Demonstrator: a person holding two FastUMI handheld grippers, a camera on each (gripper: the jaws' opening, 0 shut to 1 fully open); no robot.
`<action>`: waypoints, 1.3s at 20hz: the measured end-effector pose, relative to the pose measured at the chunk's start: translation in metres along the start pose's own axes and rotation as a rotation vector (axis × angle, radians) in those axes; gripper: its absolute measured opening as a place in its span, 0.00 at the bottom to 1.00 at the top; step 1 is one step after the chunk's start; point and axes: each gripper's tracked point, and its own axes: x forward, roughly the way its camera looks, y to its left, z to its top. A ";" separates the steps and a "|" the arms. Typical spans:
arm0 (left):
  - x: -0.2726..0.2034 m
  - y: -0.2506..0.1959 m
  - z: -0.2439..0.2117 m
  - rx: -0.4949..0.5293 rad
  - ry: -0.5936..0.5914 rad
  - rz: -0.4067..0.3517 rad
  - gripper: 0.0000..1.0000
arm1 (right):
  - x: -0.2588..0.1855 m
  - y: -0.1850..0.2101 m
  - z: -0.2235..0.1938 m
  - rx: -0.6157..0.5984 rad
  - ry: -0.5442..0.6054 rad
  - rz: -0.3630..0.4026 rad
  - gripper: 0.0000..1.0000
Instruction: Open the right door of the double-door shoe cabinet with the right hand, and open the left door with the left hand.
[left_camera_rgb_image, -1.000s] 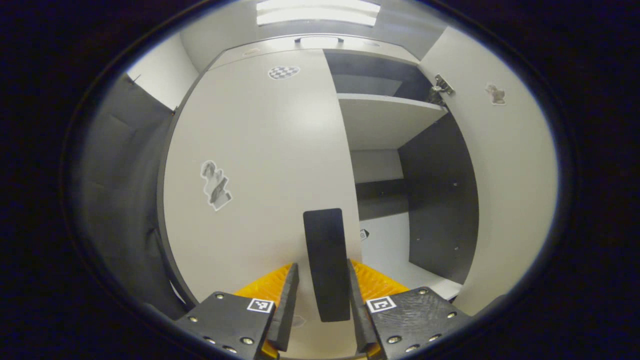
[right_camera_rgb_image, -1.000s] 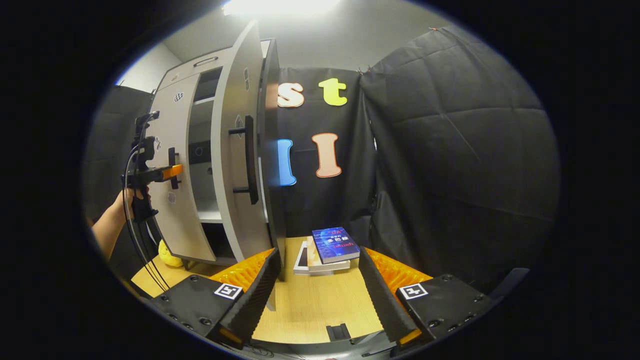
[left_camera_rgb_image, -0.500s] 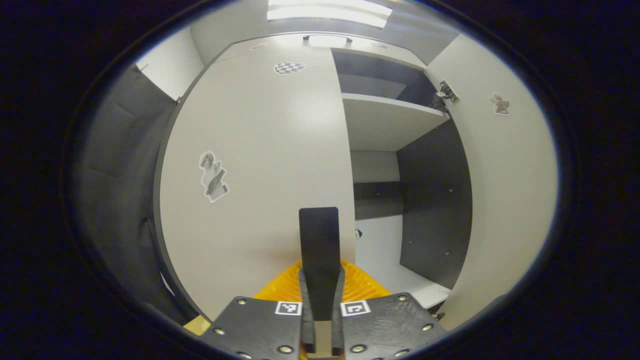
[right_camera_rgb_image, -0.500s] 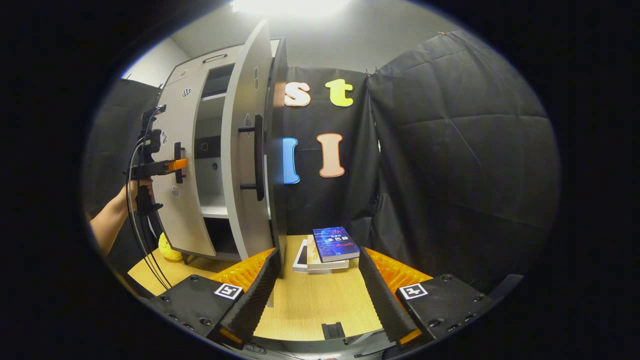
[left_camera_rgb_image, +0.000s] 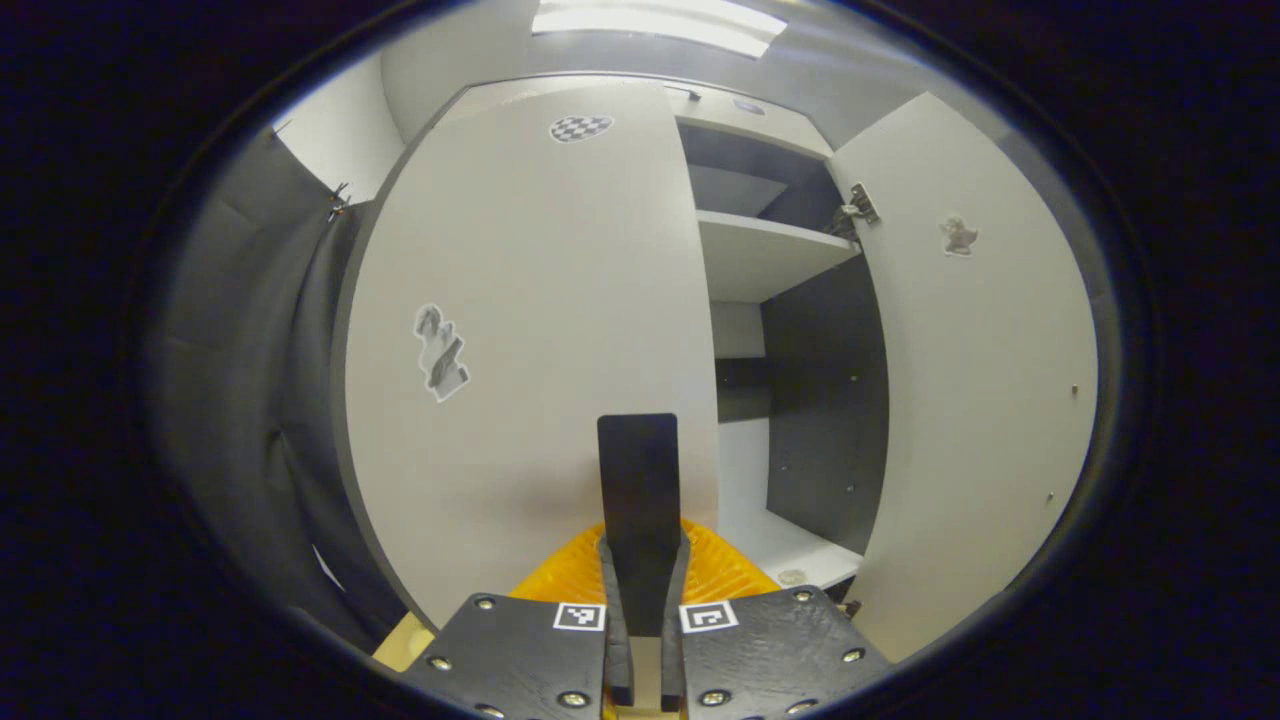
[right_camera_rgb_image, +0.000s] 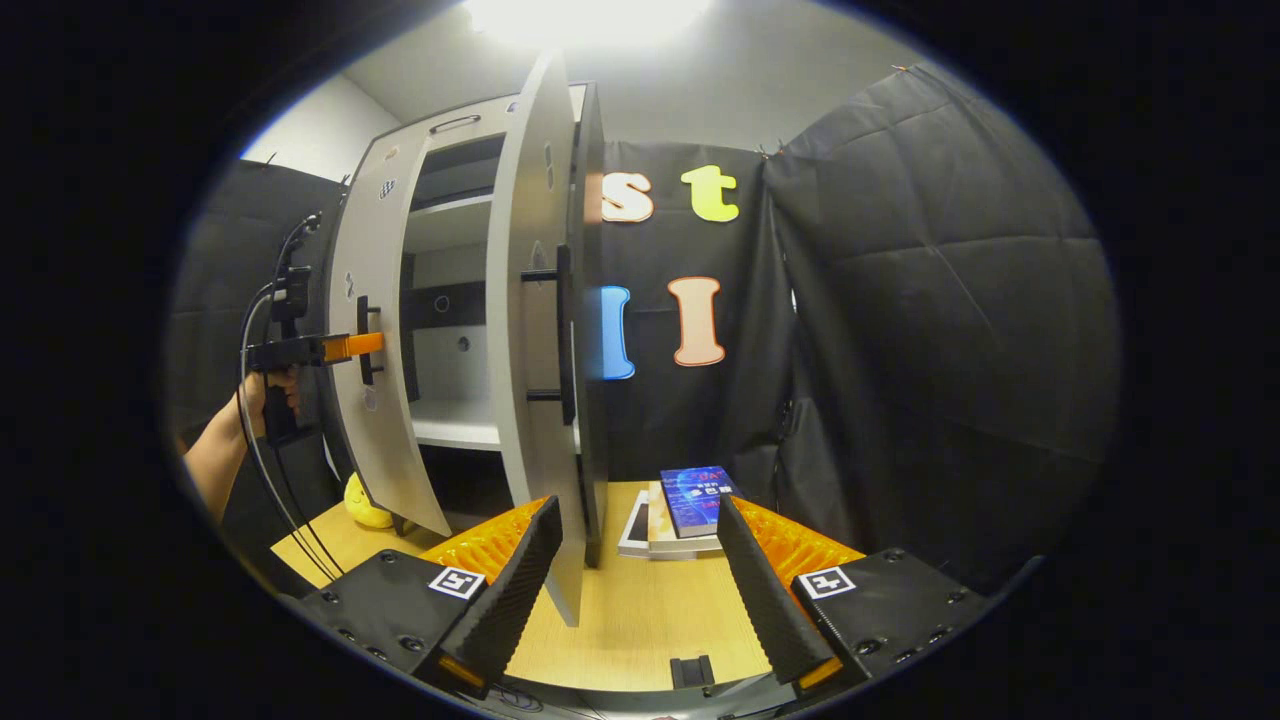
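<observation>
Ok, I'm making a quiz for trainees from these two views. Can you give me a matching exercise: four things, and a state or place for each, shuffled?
Things:
1. left gripper
2. right gripper
3. right door
4. books

States or places:
A. stacked on the wooden table
B. swung wide open
C. shut on the left door's handle
D. open, holding nothing

Pairs: 1-C, 2-D, 3-B, 4-A

A stack of books (right_camera_rgb_image: 685, 505) is lying low at centre on the wooden table (right_camera_rgb_image: 640, 620); a yellow plush toy (right_camera_rgb_image: 365, 503) is sitting lower left.
</observation>
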 end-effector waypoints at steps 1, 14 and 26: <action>0.000 0.001 0.000 -0.002 0.002 -0.004 0.12 | 0.002 0.002 0.000 -0.007 -0.002 0.008 0.98; -0.001 0.008 0.006 -0.014 0.004 -0.032 0.12 | 0.007 0.031 0.007 -0.046 -0.027 0.147 0.97; -0.003 0.015 0.010 -0.025 -0.014 -0.034 0.11 | 0.014 0.090 0.002 -0.053 -0.008 0.240 0.98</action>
